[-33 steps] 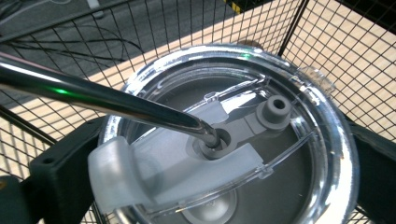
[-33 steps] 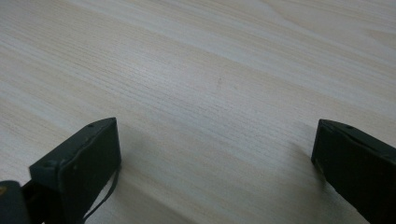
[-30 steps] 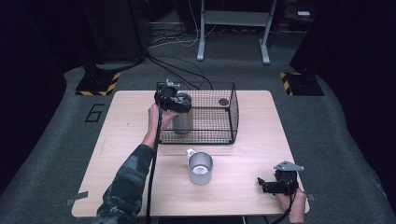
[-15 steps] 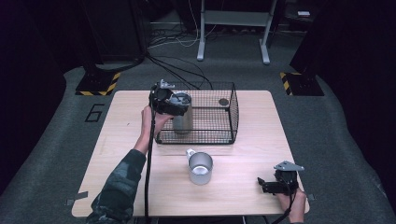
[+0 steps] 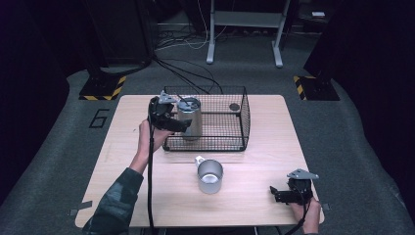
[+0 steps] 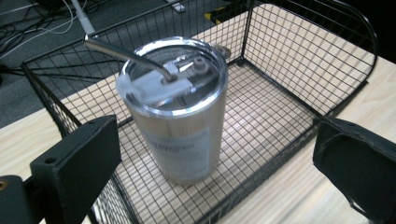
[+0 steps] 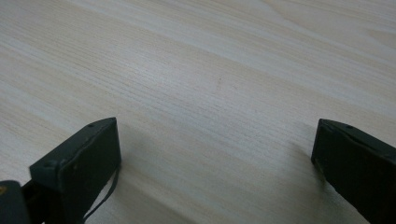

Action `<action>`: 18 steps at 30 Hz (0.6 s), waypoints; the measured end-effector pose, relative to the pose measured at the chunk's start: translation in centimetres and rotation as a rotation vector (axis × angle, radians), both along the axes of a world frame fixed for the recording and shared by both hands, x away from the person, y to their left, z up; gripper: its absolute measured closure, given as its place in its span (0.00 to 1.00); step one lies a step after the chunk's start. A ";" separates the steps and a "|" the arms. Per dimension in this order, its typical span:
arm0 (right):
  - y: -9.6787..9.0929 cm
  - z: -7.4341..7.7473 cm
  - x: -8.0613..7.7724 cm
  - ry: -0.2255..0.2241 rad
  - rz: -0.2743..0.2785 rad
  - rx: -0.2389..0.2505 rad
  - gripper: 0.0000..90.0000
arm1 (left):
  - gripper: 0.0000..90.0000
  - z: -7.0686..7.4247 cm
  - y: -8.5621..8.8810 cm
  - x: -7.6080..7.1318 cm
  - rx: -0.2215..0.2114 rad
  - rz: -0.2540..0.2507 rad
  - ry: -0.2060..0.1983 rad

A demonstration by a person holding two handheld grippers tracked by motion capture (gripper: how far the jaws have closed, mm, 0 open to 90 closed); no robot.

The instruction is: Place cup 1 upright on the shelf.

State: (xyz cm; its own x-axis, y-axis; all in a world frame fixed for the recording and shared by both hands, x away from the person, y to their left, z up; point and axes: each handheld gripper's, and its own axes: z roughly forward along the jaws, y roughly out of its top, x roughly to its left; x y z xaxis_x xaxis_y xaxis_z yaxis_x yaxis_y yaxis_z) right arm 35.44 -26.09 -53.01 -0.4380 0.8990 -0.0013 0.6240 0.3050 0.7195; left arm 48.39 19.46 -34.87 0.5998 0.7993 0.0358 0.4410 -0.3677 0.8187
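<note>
A steel tumbler (image 5: 190, 117) with a clear lid and a bent metal straw (image 6: 126, 52) stands upright in the left part of a black wire basket (image 5: 243, 128). My left gripper (image 5: 179, 126) is at the basket's left front corner, open, its jaws wide apart and a little short of the tumbler (image 6: 180, 135), not touching it. A metal mug (image 5: 209, 176) stands on the table in front of the basket. My right gripper (image 5: 277, 194) rests open near the table's front right corner, over bare wood (image 7: 215, 93), with nothing between its jaws.
A small dark round object (image 5: 234, 106) lies in the basket's far right corner. The wooden table (image 5: 122, 161) has free room on its left and right sides. Cables and stand legs (image 5: 211, 54) lie on the floor beyond the table.
My left gripper has drawn back to the left and toward the front, away from the tumbler, which stays standing in the basket. The right gripper has not moved.
</note>
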 end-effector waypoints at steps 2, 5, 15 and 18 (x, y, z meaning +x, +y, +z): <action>0.0 0.0 0.0 -0.002 0.000 0.000 0.01 | 0.01 -0.1 0.2 -0.6 -0.006 -0.003 -0.009; 0.0 0.0 0.0 -0.002 0.002 -0.001 0.01 | 0.01 -0.3 0.6 -1.4 -0.013 -0.010 -0.011; 0.0 0.0 0.0 -0.001 0.002 -0.002 0.01 | 0.00 -1.7 1.8 -4.2 -0.019 -0.012 -0.027; 0.0 0.0 0.0 -0.001 0.002 -0.004 0.01 | 0.00 -2.4 2.4 -5.1 -0.017 -0.006 -0.026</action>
State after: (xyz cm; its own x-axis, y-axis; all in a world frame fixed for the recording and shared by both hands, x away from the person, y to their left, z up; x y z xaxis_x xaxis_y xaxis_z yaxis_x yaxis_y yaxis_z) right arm 35.45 -26.11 -53.00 -0.4400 0.8980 -0.0053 0.6222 0.3091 0.7192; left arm 43.33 21.87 -37.28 0.6036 0.7964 0.0375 0.4175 -0.3558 0.8361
